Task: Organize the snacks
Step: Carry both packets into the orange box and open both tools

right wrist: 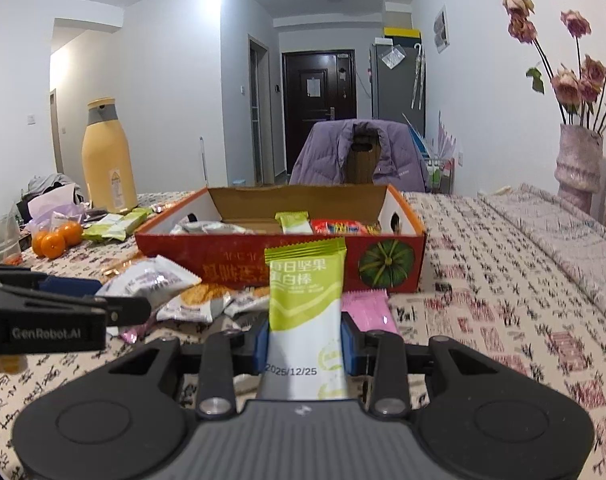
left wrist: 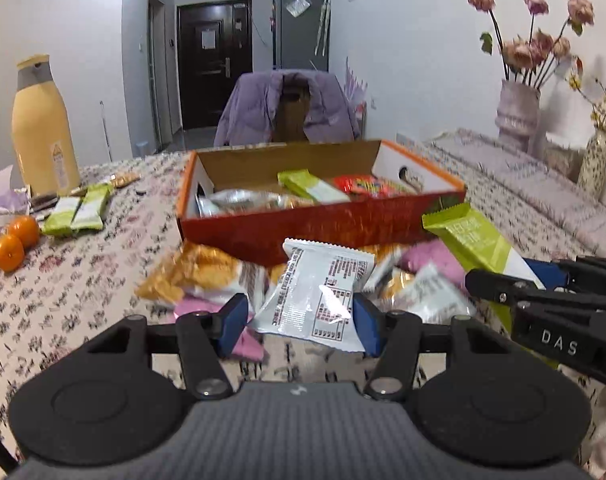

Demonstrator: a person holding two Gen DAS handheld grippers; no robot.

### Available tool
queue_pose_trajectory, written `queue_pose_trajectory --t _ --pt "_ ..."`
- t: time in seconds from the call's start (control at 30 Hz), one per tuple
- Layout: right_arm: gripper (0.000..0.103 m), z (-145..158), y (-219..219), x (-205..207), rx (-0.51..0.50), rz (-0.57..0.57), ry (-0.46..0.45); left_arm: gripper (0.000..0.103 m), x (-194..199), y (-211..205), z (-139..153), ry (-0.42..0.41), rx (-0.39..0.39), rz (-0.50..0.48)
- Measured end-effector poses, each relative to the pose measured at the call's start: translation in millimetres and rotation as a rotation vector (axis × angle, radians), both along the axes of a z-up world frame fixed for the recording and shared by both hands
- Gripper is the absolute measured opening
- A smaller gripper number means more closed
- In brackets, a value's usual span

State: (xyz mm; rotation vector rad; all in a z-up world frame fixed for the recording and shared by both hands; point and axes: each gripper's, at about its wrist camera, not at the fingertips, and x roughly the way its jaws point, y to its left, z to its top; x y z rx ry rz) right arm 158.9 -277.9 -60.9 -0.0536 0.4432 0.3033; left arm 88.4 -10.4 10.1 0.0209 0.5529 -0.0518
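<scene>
An open red cardboard box sits mid-table and holds several snack packets. A loose pile of snack packets lies in front of it. My left gripper has its blue pads on both sides of a silver-white packet raised over the pile; the pad contact is unclear. My right gripper is shut on a green-and-white nut bar, held upright in front of the box. That bar also shows at the right of the left wrist view.
A yellow flask, tangerines and green bars stand at the left. A pink packet lies by the box. Flower vases stand right. A chair with a purple jacket is behind the table.
</scene>
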Motion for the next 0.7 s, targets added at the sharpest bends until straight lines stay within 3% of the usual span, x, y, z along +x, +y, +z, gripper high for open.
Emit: queue_pose_trajectory --t 0.4,0.7 --pt "0.034 40 14 47 -0.042 -0.003 -0.099 0.058 45 9 33 -0.076 -0.002 0.044" --pt "0.034 60 26 109 -0.041 -0.01 -0.104 0.058 99 19 44 -0.082 -0.041 0.098"
